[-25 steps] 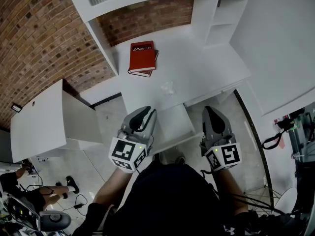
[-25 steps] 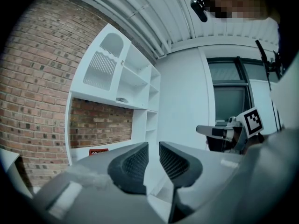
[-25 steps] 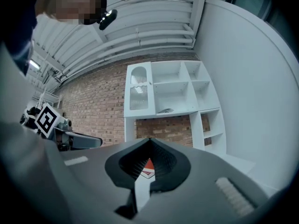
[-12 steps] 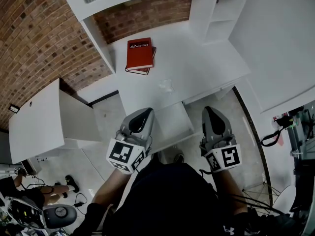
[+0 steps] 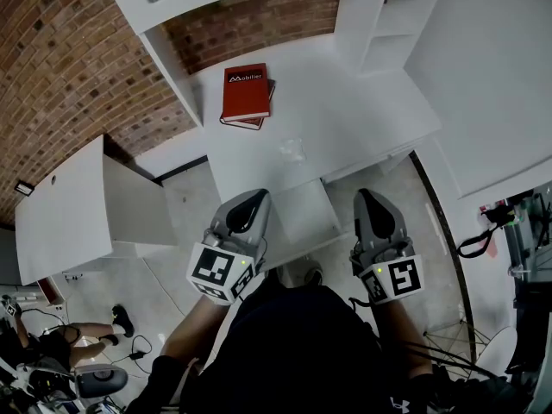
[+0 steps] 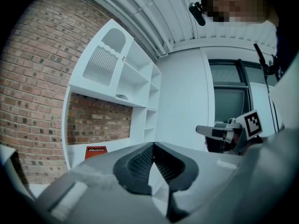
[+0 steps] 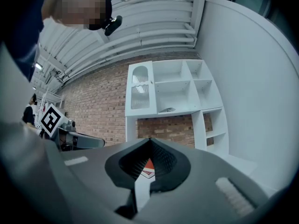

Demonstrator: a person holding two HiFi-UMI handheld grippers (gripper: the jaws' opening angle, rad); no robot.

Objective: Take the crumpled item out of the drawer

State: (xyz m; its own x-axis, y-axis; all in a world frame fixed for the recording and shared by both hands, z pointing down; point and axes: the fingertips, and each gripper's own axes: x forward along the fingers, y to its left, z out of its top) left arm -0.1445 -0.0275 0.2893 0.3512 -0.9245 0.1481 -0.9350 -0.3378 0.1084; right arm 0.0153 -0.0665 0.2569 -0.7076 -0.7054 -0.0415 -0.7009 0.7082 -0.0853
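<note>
The left claw (image 5: 252, 201) and right claw (image 5: 369, 198) are both closed tip to tip, holding nothing, at either side of the drawer (image 5: 304, 222). The crumpled item (image 5: 293, 150) lies on the white desk (image 5: 354, 115), nearer than the red book (image 5: 246, 91).

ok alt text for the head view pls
Seen from above, the left gripper and right gripper hang side by side, fingers together and empty, before a white desk. On the desk lie a red book and a small crumpled item.
</note>
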